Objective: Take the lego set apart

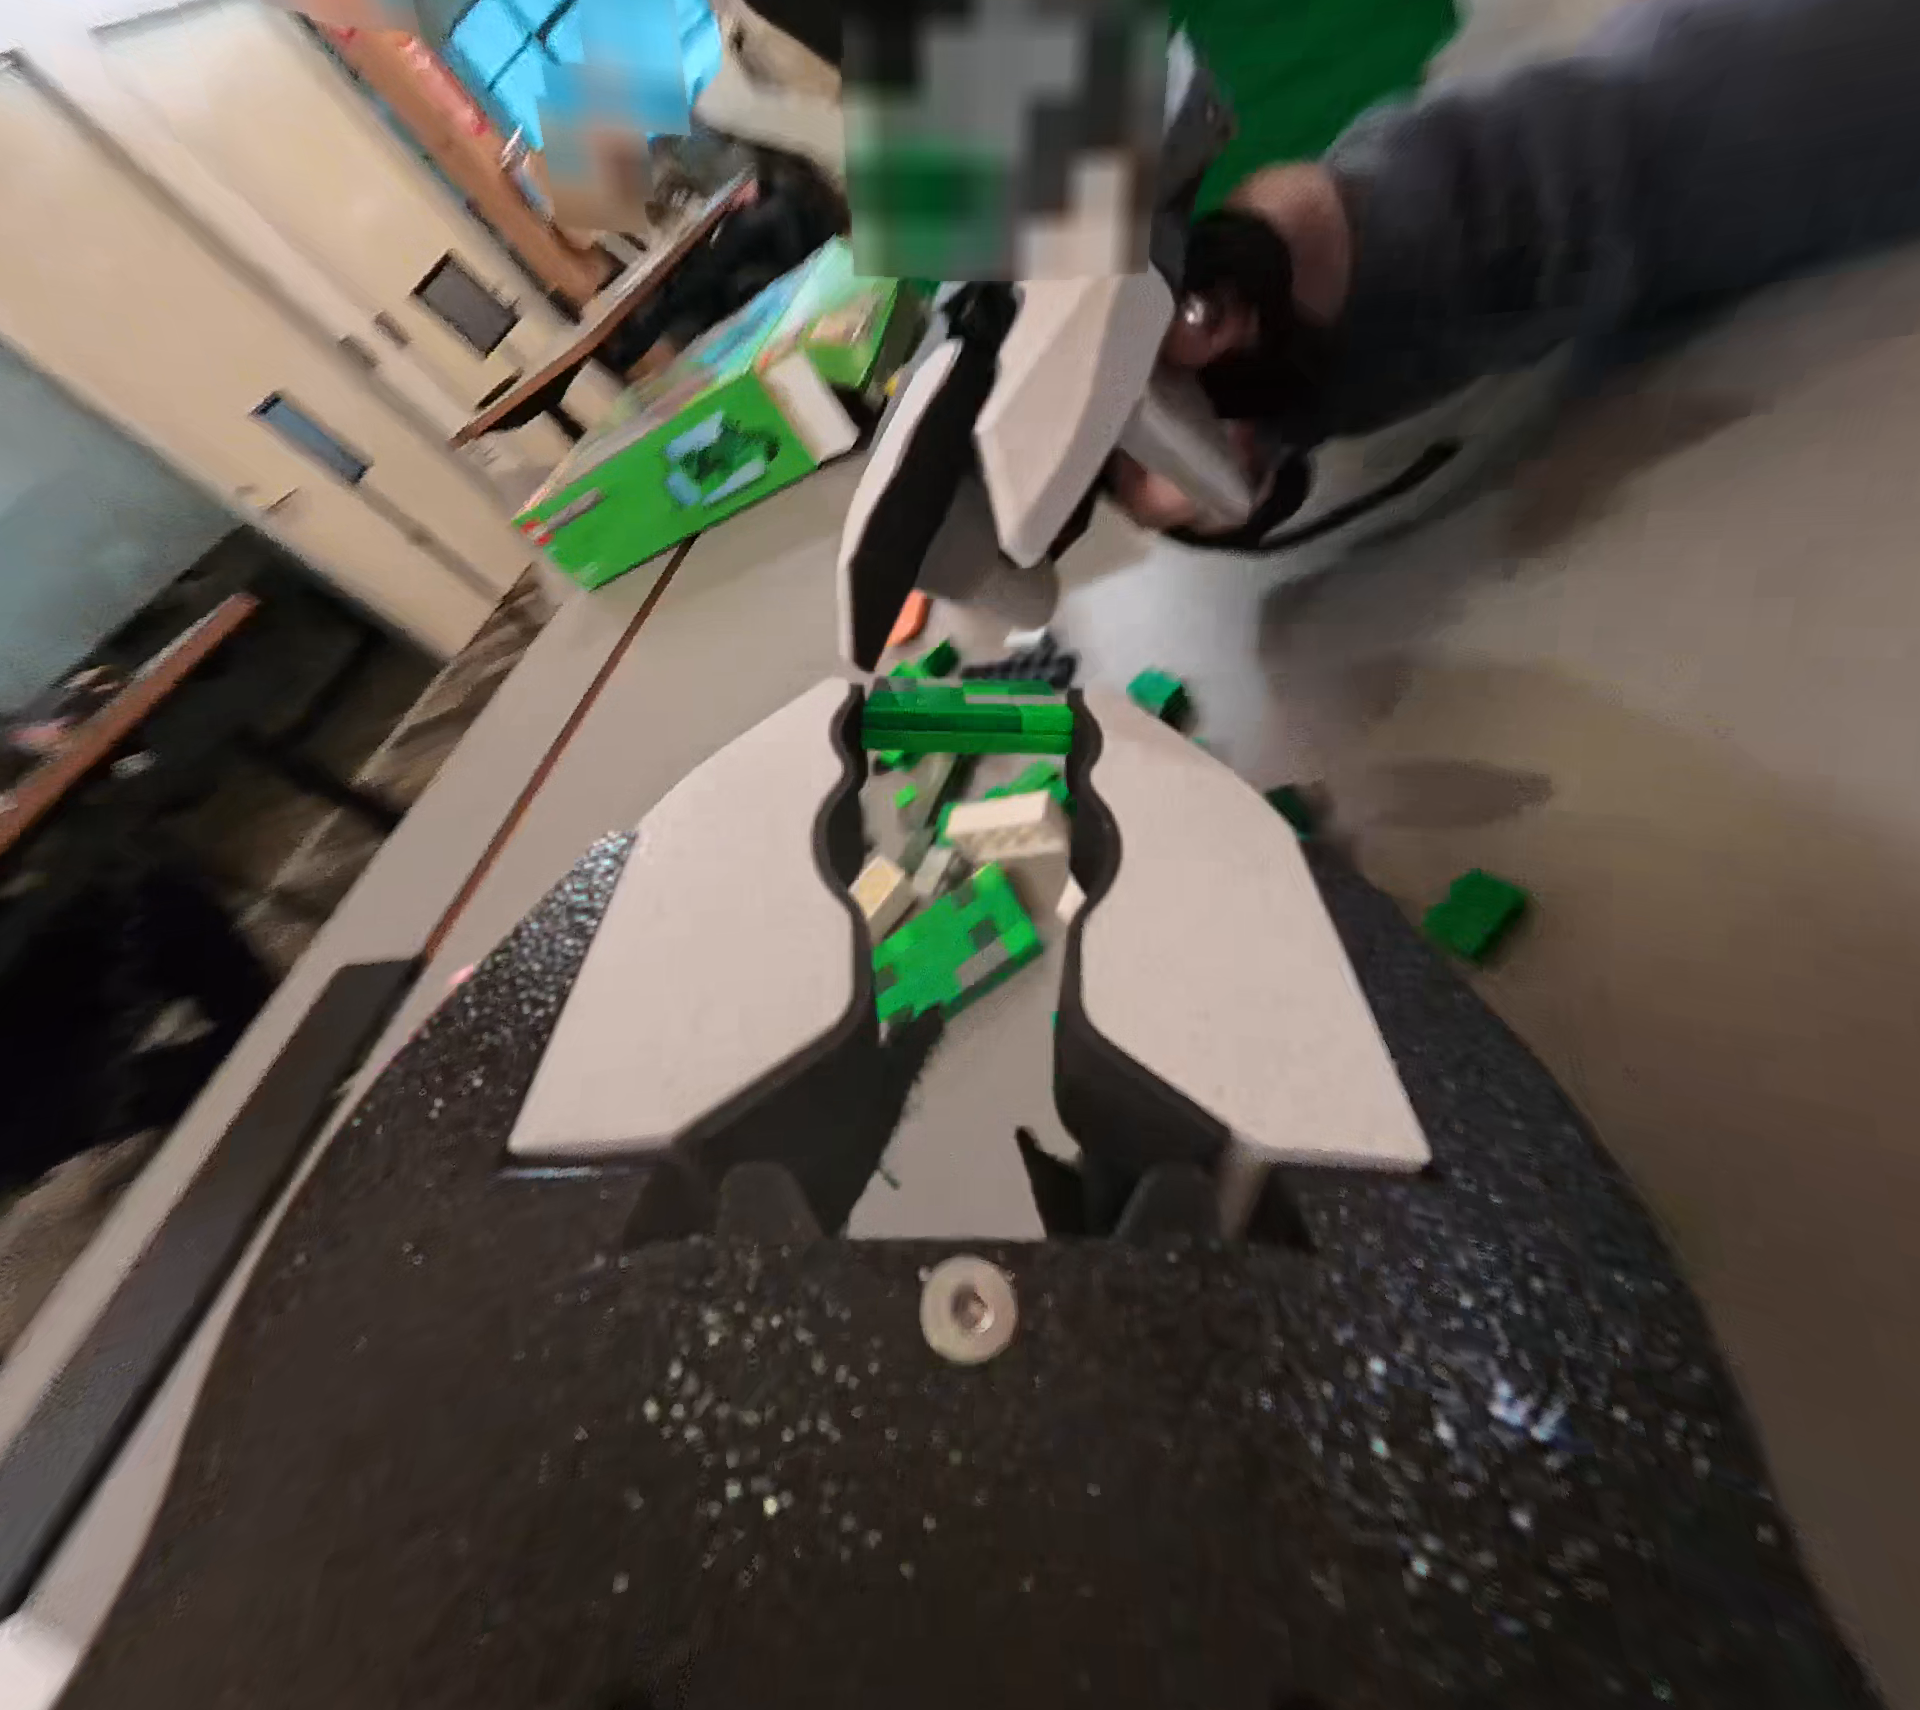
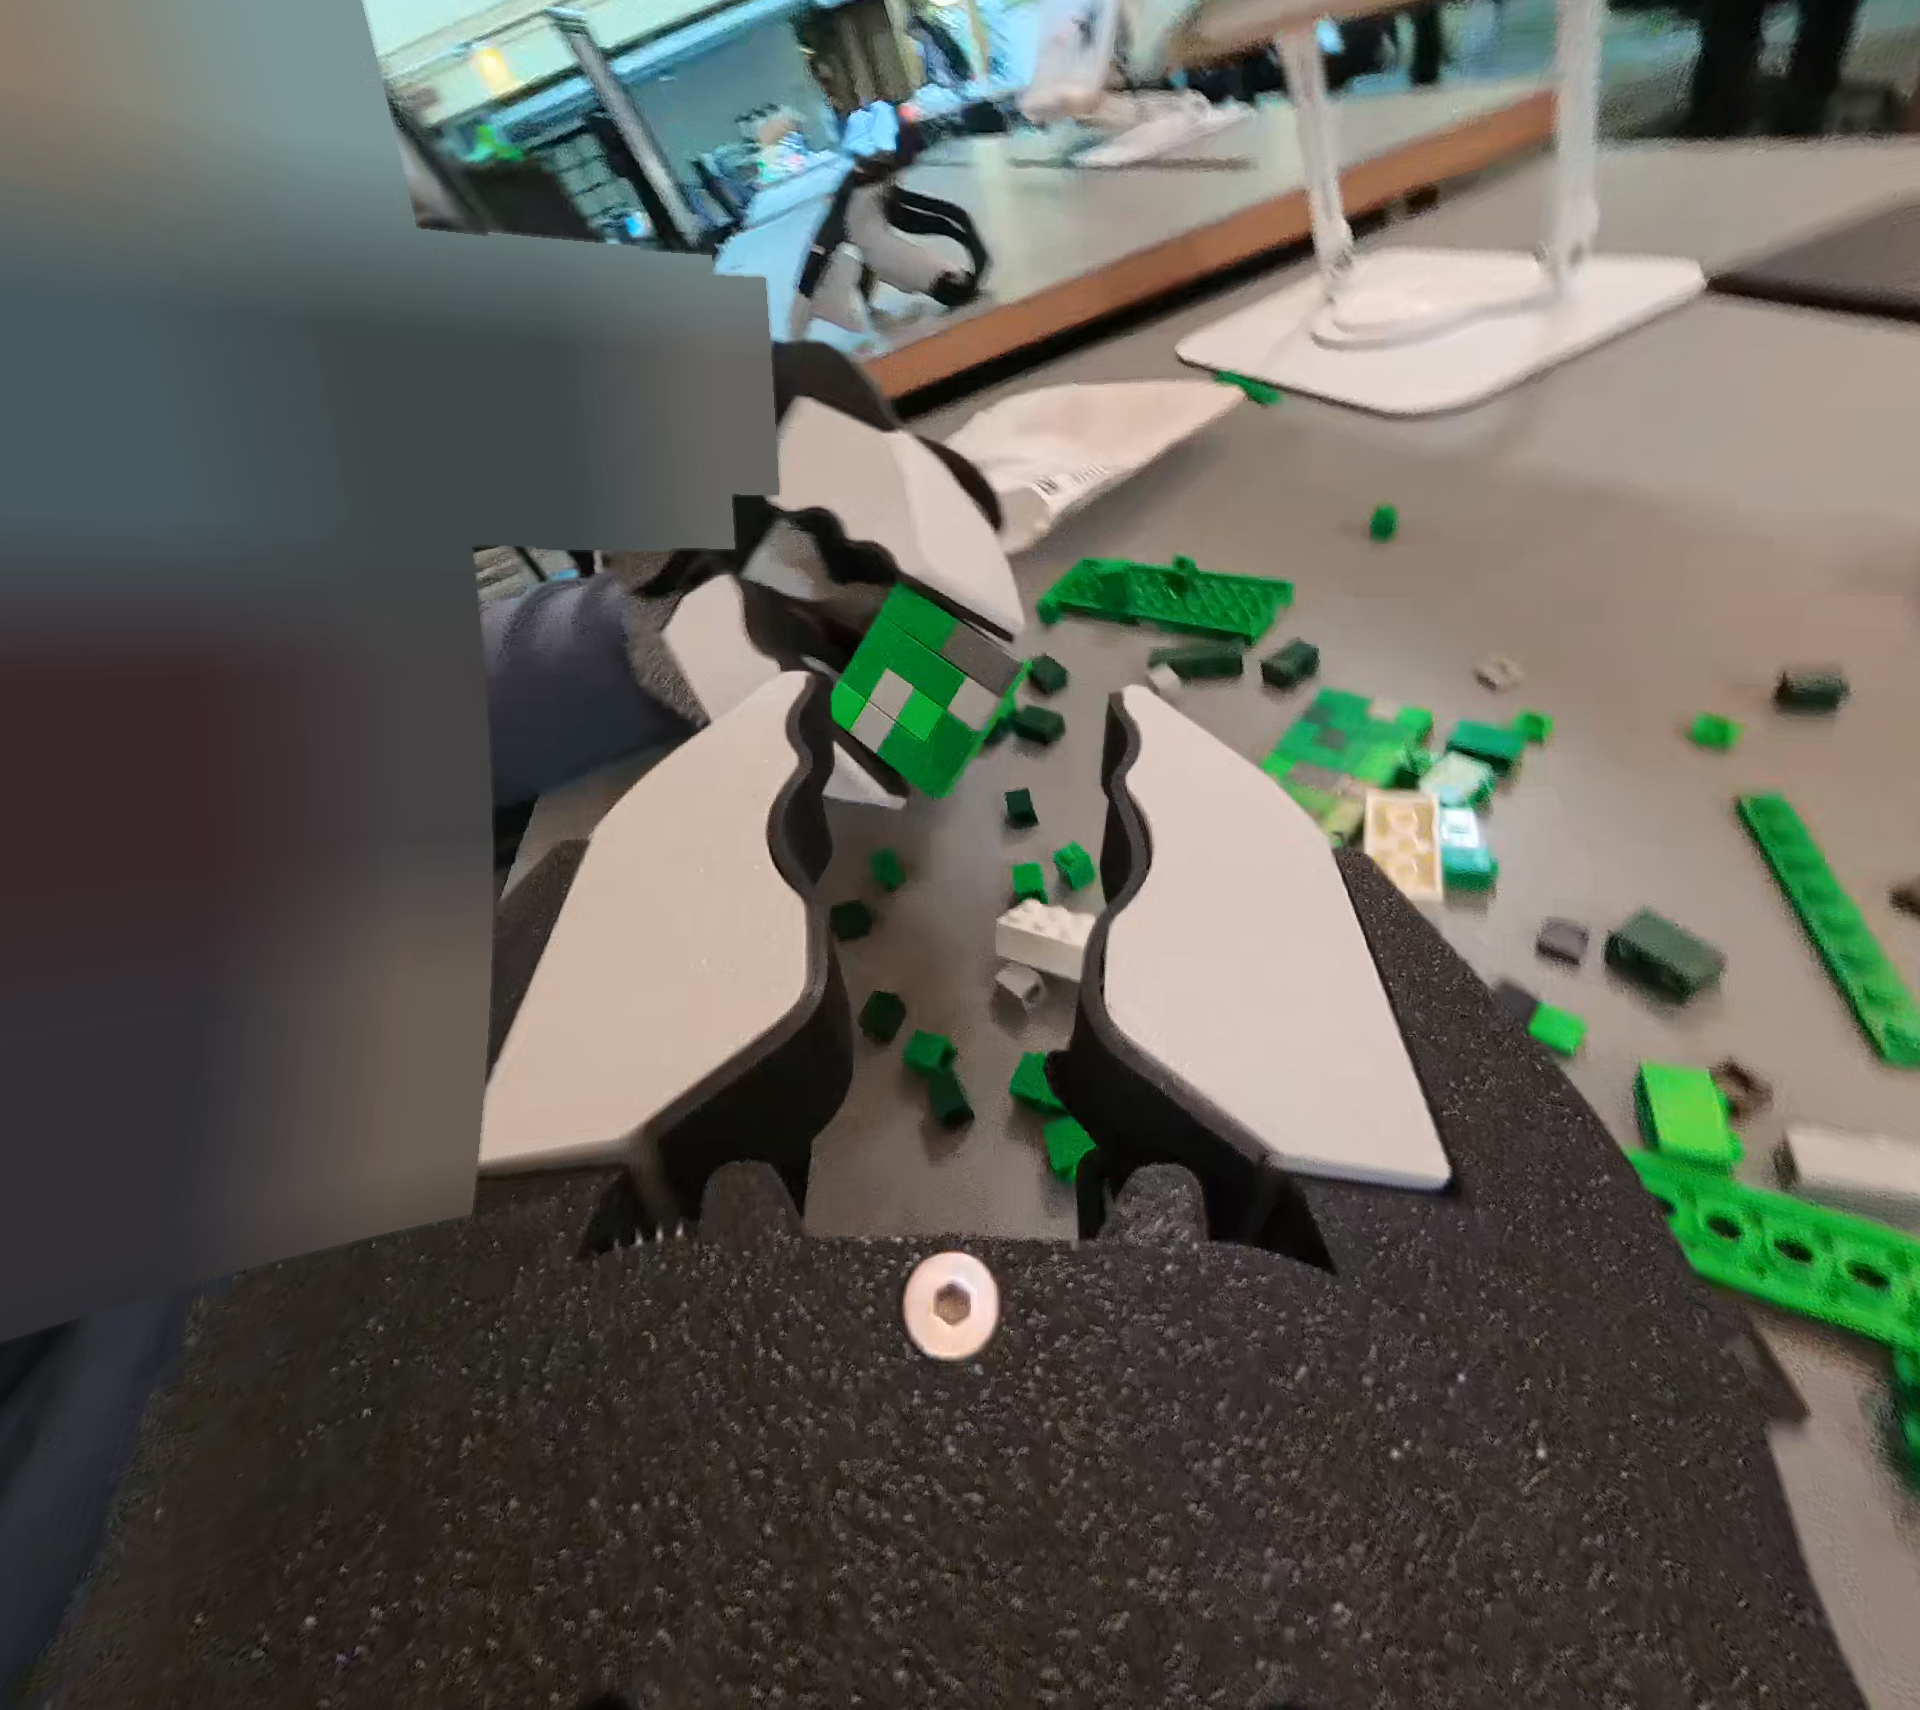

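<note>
The left gripper (image 1: 966, 704) clamps the green block (image 2: 925, 704) at its tips — above the table (image 2: 1558, 517), tilted, long axis seemingly crosswise. The right gripper (image 2: 961, 715) gapes beside it, empty. Box (image 1: 675, 465) print — too blurred.

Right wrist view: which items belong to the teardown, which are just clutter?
Job:
- green block assembly, clamped in left gripper
- right gripper, open
- loose bricks
- long green plate
- green base plate

Clutter:
- white stand
- white bag
- green box
</note>
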Available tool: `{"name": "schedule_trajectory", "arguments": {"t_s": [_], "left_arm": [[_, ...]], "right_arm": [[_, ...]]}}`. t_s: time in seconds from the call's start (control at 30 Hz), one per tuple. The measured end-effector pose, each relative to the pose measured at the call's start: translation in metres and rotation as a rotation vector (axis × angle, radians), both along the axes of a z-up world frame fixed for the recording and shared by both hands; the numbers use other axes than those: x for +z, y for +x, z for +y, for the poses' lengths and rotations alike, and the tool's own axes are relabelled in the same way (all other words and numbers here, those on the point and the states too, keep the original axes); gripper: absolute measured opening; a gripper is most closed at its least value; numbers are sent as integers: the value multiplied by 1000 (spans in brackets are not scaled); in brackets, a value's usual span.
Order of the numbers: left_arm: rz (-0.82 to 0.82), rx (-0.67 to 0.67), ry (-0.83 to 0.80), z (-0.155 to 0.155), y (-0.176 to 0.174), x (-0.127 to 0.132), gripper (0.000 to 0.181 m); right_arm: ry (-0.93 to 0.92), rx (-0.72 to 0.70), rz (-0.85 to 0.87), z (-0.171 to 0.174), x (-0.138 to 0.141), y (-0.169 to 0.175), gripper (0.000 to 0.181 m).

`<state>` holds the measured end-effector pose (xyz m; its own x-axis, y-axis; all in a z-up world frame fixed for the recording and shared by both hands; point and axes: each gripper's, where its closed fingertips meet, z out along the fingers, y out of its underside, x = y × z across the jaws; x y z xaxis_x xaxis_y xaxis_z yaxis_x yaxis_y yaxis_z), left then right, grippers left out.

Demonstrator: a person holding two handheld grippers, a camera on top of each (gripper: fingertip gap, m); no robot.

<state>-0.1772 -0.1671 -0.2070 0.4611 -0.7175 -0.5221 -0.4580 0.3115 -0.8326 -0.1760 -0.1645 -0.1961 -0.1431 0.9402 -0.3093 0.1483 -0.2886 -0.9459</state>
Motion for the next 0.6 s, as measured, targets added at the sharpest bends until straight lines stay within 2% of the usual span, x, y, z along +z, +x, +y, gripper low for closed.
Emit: {"name": "schedule_trajectory", "arguments": {"t_s": [0.03, 0.13, 0.23, 0.3, 0.37, 0.4, 0.57, 0.6], "left_arm": [[56, 60, 25, 5, -2, -4, 36], [204, 169, 49, 15, -3, -17, 36], [303, 218, 46, 19, -3, -28, 37], [308, 222, 45, 18, 0, -29, 36], [301, 235, 52, 19, 1, -27, 36], [299, 242, 55, 19, 1, -26, 36], [215, 214, 109, 16, 6, -15, 37], [209, 211, 123, 16, 5, -14, 46]], "right_arm": [[-41, -19, -36, 4, -5, -1, 51], [-120, -35, -103, 4, -16, -7, 51], [-138, -57, -168, 3, -28, -13, 51], [-120, -85, -215, 5, -36, -14, 51], [-112, -89, -236, 5, -39, -15, 44], [-122, -72, -227, 2, -38, -15, 35], [-191, -10, -168, -3, -29, -14, 33], [-208, 13, -158, -5, -27, -13, 33]]}}
